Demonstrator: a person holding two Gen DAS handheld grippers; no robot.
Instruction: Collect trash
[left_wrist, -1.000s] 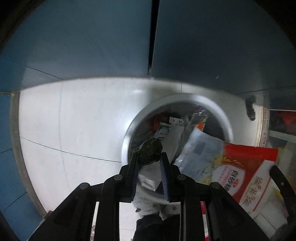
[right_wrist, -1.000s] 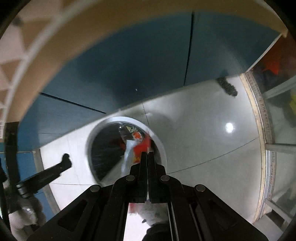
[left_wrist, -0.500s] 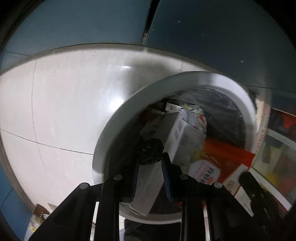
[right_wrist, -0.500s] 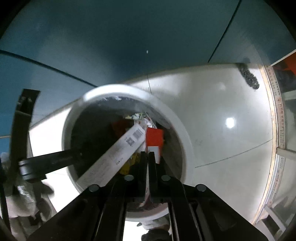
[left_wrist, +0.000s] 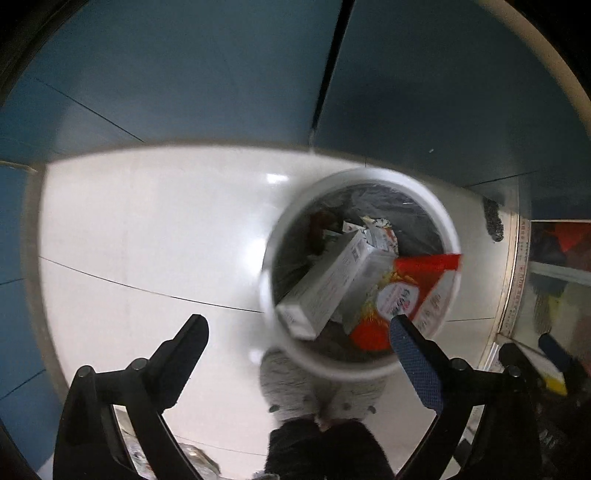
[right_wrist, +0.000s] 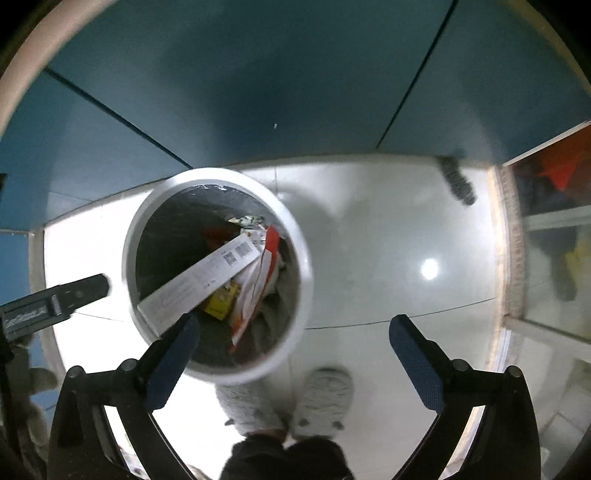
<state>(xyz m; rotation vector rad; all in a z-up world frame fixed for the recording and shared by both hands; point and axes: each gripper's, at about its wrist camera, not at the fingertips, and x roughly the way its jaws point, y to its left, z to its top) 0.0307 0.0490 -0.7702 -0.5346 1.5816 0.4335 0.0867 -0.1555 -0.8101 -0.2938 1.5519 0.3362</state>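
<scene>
A white round trash bin (left_wrist: 269, 258) with a dark liner stands on the white floor, also in the right wrist view (right_wrist: 306, 266). Inside lie a long white box (left_wrist: 325, 284) (right_wrist: 207, 273), a red and white packet (left_wrist: 410, 295) (right_wrist: 266, 266) and other wrappers. My left gripper (left_wrist: 295, 336) is open and empty above the bin's near rim. My right gripper (right_wrist: 295, 336) is open and empty, its left finger over the bin's near edge.
Blue wall panels (left_wrist: 184, 74) rise behind the bin. The person's grey slippers (right_wrist: 321, 398) stand just in front of it. A dark brush-like object (right_wrist: 456, 179) lies by the wall. A glass door frame (right_wrist: 509, 240) runs along the right.
Both grippers have opened wide. The dark wad and white box left my left gripper, the red packet left my right, and they now lie in the bin. Both grippers have pulled back upward.
</scene>
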